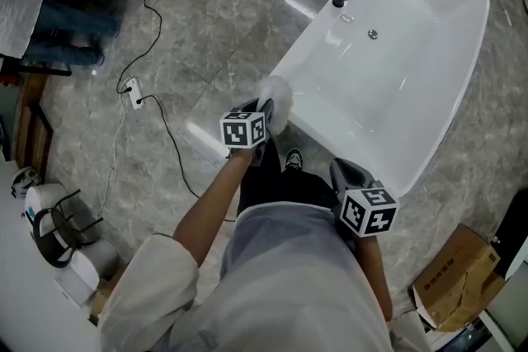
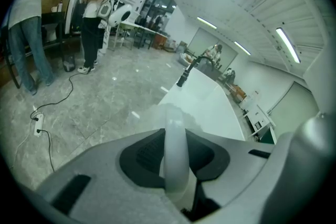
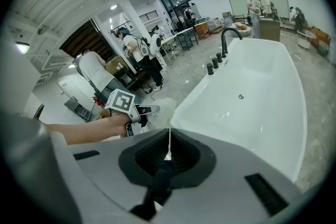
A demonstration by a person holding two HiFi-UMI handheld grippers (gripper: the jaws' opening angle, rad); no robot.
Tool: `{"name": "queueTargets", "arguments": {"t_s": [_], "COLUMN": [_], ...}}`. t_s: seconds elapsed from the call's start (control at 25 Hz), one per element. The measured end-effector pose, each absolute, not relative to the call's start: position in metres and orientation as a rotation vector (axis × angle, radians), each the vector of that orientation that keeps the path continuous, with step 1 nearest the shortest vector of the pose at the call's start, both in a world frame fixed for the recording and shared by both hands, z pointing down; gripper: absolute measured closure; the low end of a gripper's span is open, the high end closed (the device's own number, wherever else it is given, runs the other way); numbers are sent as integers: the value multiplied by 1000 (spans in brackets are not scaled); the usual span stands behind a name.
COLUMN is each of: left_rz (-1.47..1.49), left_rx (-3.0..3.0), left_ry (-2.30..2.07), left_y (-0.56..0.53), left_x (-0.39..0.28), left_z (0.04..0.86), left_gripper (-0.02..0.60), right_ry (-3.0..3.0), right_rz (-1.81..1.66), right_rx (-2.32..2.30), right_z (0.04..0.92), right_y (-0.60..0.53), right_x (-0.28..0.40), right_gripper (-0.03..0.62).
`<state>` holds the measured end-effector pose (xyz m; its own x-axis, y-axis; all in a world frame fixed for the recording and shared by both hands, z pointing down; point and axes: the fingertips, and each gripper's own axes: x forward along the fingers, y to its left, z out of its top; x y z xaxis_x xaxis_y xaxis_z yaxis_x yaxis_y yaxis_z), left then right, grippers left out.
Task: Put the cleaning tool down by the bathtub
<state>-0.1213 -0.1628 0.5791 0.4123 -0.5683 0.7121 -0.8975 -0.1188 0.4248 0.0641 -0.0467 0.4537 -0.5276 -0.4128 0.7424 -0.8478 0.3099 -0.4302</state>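
Left gripper (image 1: 266, 108) is pinching the cleaning tool (image 1: 279, 97) by its white handle, jaws partway closed onto it. The fluffy white head sticks out past the tips, just beside the outer wall of the bathtub (image 1: 396, 86) and, by my read, above the floor (image 1: 206, 29) (no view shows it touching anything). Right gripper (image 3: 169, 147) is pressed together w/ nothing in it, hanging by the tub's near rim.

Step in hand, as I judge it: lower the tool to the floor next to the tub & let go. To do it well:

- Go down slowly w/ the head leading.
- Keep the head off the tub wall so it doesn't drag or bounce.
- Wait till the head sits on the tiles before spreading the jaws, b/c a drop from height could send such a light thing rolling.
- Pick a spot close against the tub's side but away from the person's shoe (image 1: 293, 159), so it isn't stepped on.
- Open fully, then pull back along the handle's line, i.e. don't snag it.

Right gripper has no job here; just keep it clear.
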Motion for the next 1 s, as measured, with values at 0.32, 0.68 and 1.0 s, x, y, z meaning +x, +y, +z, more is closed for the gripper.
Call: {"name": "queueTargets", "arguments": {"t_s": [0.32,0.68,1.0], "left_rz": [500,571,583], "left_rx": [1775,1791,1767], "left_ry": [-1288,-1282,-1272], "left_y": [-170,-180,-189], "left_x": [-132,-133,-132], "left_z": [598,622,639], "left_gripper": [492,492,492], "right_ry": [-2054,-2025,-1994], "right_rz": [1150,1183,1206], "right_rx": [1117,1089,1083], "right_z": [458,468,474], "right_y": [-42,-39,-38], "right_x": [67,65,67], "right_gripper": [582,582,582]}}
